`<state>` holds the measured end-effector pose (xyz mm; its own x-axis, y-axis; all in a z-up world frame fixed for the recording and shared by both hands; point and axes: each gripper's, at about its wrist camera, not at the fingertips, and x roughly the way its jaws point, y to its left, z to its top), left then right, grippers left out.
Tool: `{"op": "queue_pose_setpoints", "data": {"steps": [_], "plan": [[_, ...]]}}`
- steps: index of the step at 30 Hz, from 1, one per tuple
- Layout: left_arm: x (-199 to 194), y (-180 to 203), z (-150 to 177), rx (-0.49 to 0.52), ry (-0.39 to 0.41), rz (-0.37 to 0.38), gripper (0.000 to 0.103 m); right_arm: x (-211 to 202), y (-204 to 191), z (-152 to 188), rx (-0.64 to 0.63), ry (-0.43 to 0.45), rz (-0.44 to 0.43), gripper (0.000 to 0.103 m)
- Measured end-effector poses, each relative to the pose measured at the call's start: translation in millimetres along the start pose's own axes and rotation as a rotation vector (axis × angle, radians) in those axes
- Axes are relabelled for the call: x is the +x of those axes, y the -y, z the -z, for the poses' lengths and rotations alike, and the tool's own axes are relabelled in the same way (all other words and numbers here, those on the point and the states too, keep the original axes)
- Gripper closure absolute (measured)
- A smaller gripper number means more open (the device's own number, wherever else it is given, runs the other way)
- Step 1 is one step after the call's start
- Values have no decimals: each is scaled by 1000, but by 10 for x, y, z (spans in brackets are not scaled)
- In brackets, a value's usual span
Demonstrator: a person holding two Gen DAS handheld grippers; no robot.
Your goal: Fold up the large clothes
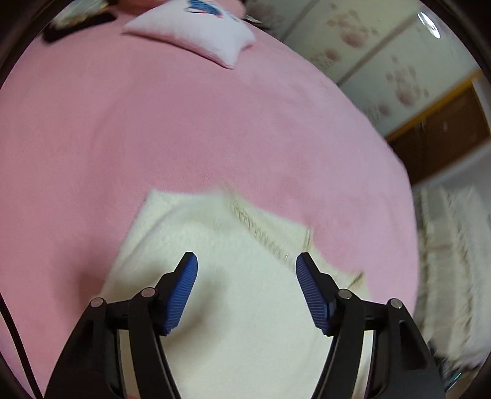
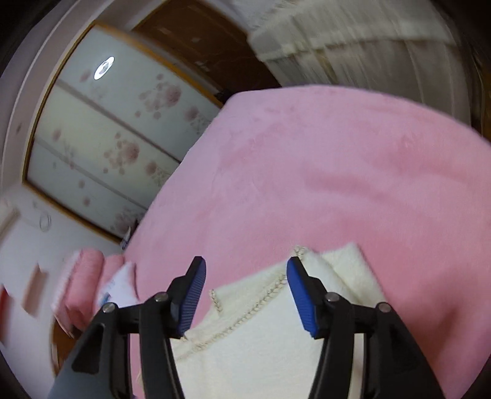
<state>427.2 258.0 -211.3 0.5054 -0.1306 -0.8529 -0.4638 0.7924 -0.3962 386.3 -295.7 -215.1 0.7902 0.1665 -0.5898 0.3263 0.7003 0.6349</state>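
Note:
A cream fluffy garment (image 1: 233, 276) with a pearl-like trim lies folded on the pink bed cover (image 1: 153, 122). My left gripper (image 1: 247, 261) hangs over it, blue pads apart, nothing between them. The right wrist view shows the same garment (image 2: 254, 343), its beaded trim running diagonally. My right gripper (image 2: 245, 264) is open above the garment's far edge, with nothing held.
A pale pink pillow (image 1: 196, 33) lies at the far end of the bed, dark items (image 1: 76, 21) beside it. Flowered sliding doors (image 2: 101, 147) stand past the bed's edge. Cream curtain fabric (image 2: 353, 46) hangs nearby. Pink cloth (image 2: 86, 282) lies at the left.

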Motion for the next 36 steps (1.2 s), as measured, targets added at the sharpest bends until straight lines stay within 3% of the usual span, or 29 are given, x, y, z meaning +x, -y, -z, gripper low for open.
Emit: {"op": "queue_pose_setpoints", "data": {"steps": [5,8,9,10,12,14,16,19,22,24,27,29,31,35,36], "plan": [[58,225,363,145,-134,-22,38,137,-105,339,-180,-154,22,48],[69,288,710,235,-168,-66,38,160,-225,810,-317,-272,49,49],[61,320,851,255,-172,-73,38,169,-247,970,-344,-316,42,52],[66,281,986,264,-191,-56,38,156,-250,1163,-360,-369,24,61],[83,319,1177,299,-256,1,48,171,-289,1494,-359,-485,-11,81],[28,253,1446,353,-303,1,74,170,-310,1831,-349,-598,-62,90],[112,286,1629,406,-365,-10,87,152,-338,2069,-348,-659,-89,91],[276,281,1815,441,-437,-62,87,218,-367,2353,-293,-757,-161,98],[446,219,1886,438,-474,-125,87,406,-259,2518,-190,-851,-155,103],[489,188,1860,434,-464,-143,91,496,-220,2515,-193,-856,-141,103],[527,127,1788,438,-415,-200,96,447,-220,2328,-264,-776,-130,103],[474,-71,1686,415,-373,-252,98,334,-84,2097,-320,-678,3,103],[422,-316,1602,372,-346,-310,99,228,268,1915,-261,-667,46,103],[332,-705,1452,338,-279,-416,101,-165,886,1546,-290,-564,269,103],[317,-774,1425,363,-243,-483,101,-260,980,1476,-294,-538,319,103]]}}
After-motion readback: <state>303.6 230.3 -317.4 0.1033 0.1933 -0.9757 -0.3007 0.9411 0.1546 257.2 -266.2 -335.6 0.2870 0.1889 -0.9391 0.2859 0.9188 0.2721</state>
